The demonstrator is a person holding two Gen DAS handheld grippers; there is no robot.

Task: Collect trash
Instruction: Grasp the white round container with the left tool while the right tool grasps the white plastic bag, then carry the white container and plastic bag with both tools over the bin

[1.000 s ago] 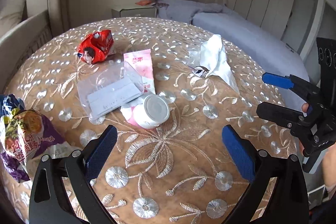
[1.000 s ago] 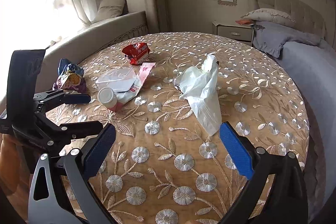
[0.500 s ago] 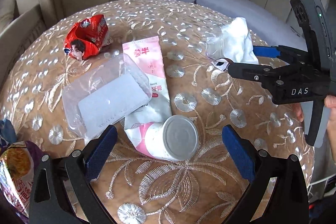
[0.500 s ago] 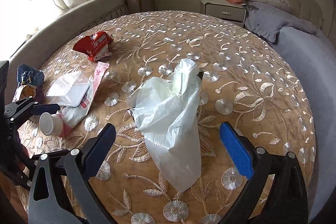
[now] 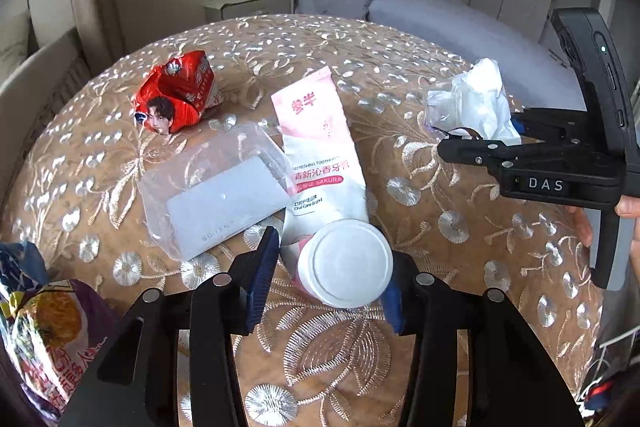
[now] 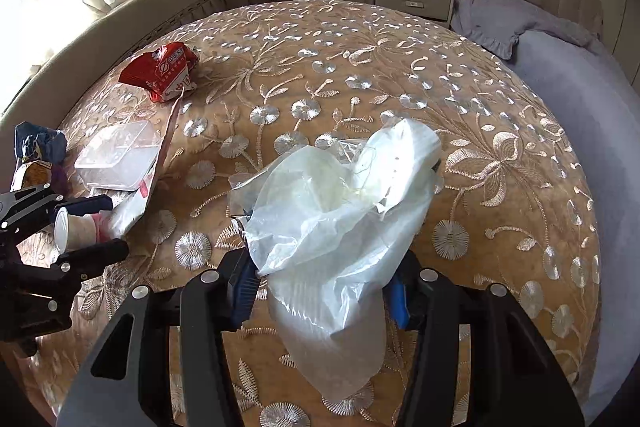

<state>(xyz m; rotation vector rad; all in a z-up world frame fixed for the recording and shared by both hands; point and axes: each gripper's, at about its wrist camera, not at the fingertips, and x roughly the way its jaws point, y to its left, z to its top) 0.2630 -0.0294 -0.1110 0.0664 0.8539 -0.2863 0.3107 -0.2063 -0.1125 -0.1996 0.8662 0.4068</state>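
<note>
A pink and white toothpaste tube lies on the round embroidered table, its white cap toward me. My left gripper has its jaws closing on that cap, with both blue pads against it; the right wrist view shows the same grip. A crumpled translucent plastic bag fills the gap of my right gripper, whose jaws are closing with pads touching the bag on both sides. In the left wrist view the bag hides the right gripper's far finger.
A red snack wrapper and a clear plastic box lie beyond the tube. A purple and yellow snack bag sits at the table's left edge. A bed, a nightstand and a curved bench surround the table.
Both grippers moved in toward the table and narrowed from wide open. The left now clamps the toothpaste cap, and the right has closed around the plastic bag.
</note>
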